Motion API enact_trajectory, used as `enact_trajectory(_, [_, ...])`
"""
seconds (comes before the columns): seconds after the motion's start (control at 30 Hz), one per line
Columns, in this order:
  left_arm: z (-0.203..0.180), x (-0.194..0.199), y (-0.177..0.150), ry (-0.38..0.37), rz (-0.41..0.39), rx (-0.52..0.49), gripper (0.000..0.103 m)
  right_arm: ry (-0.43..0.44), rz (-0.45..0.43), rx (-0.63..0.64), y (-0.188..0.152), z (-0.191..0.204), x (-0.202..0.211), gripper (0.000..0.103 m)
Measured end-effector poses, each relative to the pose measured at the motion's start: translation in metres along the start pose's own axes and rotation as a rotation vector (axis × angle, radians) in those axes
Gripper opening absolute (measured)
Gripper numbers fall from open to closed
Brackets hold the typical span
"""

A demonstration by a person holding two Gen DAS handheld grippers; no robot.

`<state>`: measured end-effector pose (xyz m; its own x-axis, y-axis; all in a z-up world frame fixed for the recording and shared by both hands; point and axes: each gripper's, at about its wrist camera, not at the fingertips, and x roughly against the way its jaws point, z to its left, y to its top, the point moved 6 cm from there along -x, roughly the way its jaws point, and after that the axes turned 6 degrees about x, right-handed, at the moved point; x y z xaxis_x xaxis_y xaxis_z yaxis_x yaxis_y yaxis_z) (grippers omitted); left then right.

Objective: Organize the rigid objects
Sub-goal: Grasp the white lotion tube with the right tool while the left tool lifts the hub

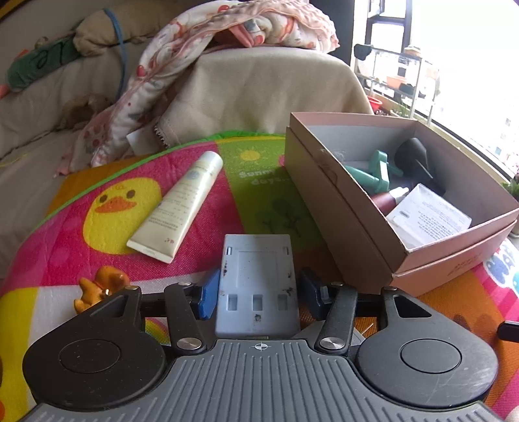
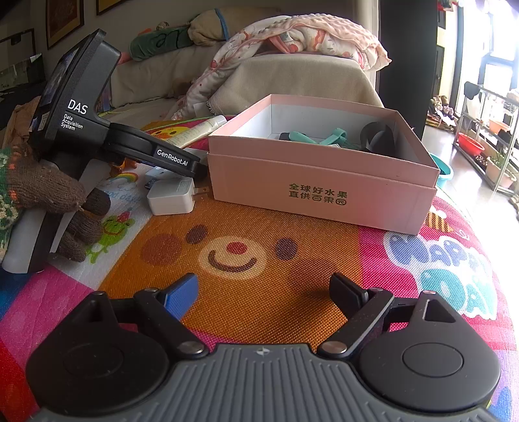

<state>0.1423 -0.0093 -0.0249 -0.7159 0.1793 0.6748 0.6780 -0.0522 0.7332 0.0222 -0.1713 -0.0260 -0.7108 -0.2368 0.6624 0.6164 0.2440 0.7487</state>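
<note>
A flat grey-blue plastic block (image 1: pixel 256 282) lies between the jaws of my left gripper (image 1: pixel 258 289). The blue pad is at its left edge and a thin gap shows at the dark pad on the right. To the right stands an open pink box (image 1: pixel 340 201) holding a teal piece (image 1: pixel 373 170), a black bulb (image 1: pixel 412 152), a dark red bottle (image 1: pixel 386 199) and a white printed pack (image 1: pixel 428 217). A cream tube (image 1: pixel 176 203) and an orange figurine (image 1: pixel 97 289) lie on the mat to the left. My right gripper (image 2: pixel 262 292) is open over the orange mat, short of the pink box (image 2: pixel 324 181).
In the right wrist view a gloved hand (image 2: pixel 48 194) holds the left gripper (image 2: pixel 194 167) over a white plug adapter (image 2: pixel 172 196). A sofa (image 1: pixel 259 87) draped with a patterned blanket (image 1: pixel 227 29) rises behind the colourful play mat (image 2: pixel 259 227). Shelves with pots (image 2: pixel 486 136) stand at the far right.
</note>
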Motion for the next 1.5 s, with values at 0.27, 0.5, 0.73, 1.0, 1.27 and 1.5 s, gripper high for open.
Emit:
enact_trajectory(0.27, [0.016,0.028,-0.023,-0.125,-0.045,0.055,0.053,-0.002,0.002,0.003,0.000,0.001,0.000,0.088])
enact_trajectory(0.5, [0.052,0.094,-0.060,-0.197,-0.109,0.157,0.053,0.052,-0.014,0.043,0.017,0.011,0.006,0.089])
enact_trajectory(0.73, [0.112,0.120,-0.062,-0.101,-0.279,0.320,0.053,0.156,-0.034,0.110,0.136,0.059,-0.010,0.089])
enact_trajectory(1.0, [0.142,0.121,-0.071,-0.150,-0.346,0.492,0.053,0.014,0.104,0.081,0.237,0.086,-0.148,0.085])
enact_trajectory(1.27, [0.146,0.119,-0.072,-0.197,-0.341,0.523,0.053,-0.026,0.283,0.014,0.230,0.082,-0.239,0.041])
enact_trajectory(1.5, [0.151,0.118,-0.075,-0.220,-0.341,0.555,0.053,0.096,0.311,0.140,0.191,0.093,-0.166,0.035])
